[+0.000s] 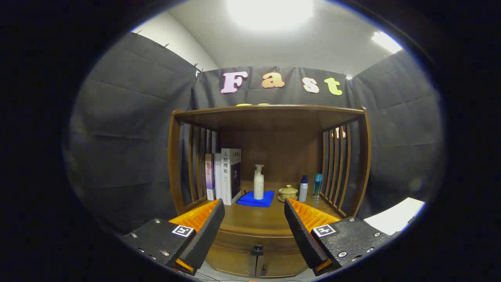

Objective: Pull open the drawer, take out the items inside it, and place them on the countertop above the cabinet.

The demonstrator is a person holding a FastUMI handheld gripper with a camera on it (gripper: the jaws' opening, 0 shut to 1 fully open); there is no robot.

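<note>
Gripper [254, 227] spread wide before the wooden cabinet [270, 156].
Its closed drawer [254, 241] sits between the fingers; beyond, on the worktop [254, 217], a pump bottle [258, 182] stands on a blue cloth [255, 199] beside books [225, 176].

Gripper [254, 223] held level and facing forward, its two fingers [203, 231] spread wide apart with an open gap between them. Nothing lies between the fingers and neither one touches anything. Both angle inward slightly toward their tips.
</note>
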